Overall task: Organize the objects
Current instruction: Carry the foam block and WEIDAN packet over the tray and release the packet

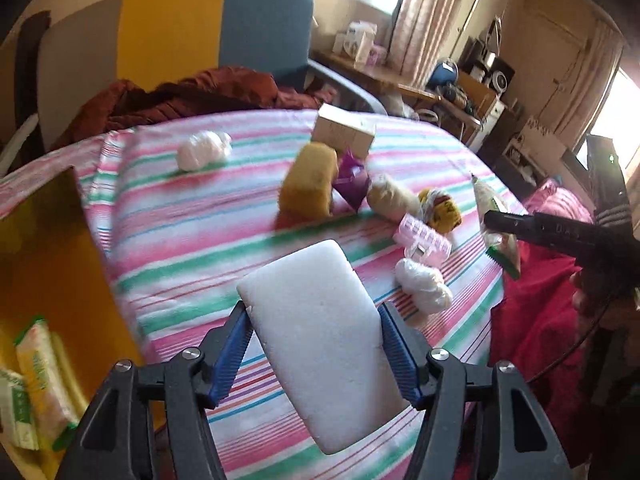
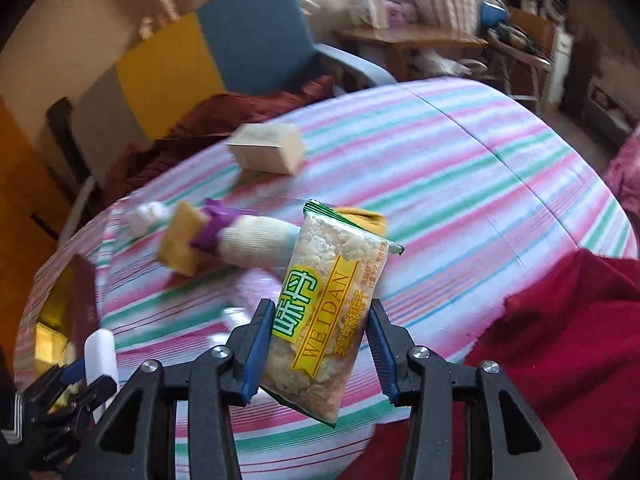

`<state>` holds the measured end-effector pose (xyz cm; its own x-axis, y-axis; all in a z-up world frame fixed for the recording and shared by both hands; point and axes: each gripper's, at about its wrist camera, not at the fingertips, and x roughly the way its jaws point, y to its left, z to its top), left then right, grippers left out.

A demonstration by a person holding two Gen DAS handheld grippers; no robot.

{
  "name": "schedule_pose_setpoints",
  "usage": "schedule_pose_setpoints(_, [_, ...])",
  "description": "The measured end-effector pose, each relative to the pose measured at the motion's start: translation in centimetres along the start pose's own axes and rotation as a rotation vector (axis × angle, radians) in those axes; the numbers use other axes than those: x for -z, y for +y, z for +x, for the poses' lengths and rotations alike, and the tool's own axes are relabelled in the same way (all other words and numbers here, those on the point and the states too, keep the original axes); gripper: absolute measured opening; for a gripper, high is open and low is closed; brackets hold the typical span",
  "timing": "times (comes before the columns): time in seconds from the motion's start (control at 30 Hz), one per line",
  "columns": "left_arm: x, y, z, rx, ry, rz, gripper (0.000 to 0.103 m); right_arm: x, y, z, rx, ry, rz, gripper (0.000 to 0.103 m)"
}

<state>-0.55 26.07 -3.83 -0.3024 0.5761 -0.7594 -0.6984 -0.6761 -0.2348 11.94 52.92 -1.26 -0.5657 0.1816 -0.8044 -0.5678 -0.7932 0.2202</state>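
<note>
Left gripper [image 1: 314,354] clamping chalky white slab [image 1: 320,344], crinkly snack packet [image 2: 324,312]

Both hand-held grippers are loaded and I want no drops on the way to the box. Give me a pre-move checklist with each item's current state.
1. Left hand-held gripper clamped on the white foam block: ok, blue pads press both long sides.
2. Right hand-held gripper holding the snack packet: cannot tell how firmly; one pad meets the packet, the other shows a gap.
3. Yellow box open: ok, packets already lie inside.
4. Block lifted off the striped bedspread: ok.
5. The grippers apart from each other: ok.
6. Items still to sort: not ok, the yellow sponge and cardboard box remain on the bed.
</note>
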Motion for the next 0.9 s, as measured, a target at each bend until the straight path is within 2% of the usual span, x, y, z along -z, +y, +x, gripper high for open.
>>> schedule_pose_setpoints(0.13, [0.0,1.5,-2.7,-0.016,-0.05,-0.031,0.065,0.1,3.9,-1.2,-0.08,-0.019,-0.071,0.046])
schedule_pose_setpoints(0.23, [0.0,3.2,-4.8,-0.04,-0.088,-0.077,0.065,0.1,8.4,-1.4,-0.162,-0.022,-0.154,0.047])
schedule_pose_setpoints(0.43, [0.7,8.0,-8.5,-0.114,-0.152,-0.195,0.065,1.4,17.2,-0.6,-0.31,0.023,-0.318,0.046])
schedule_pose_setpoints(0.67, [3.0,14.6,-12.5,-0.212,-0.214,-0.357,0.065,4.4,25.9,1.0,-0.435,0.099,-0.495,0.047])
schedule_pose_setpoints(0.9, [4.4,20.1,-15.6,-0.303,-0.258,-0.465,0.066,6.8,31.5,2.9,-0.493,0.154,-0.593,0.047])
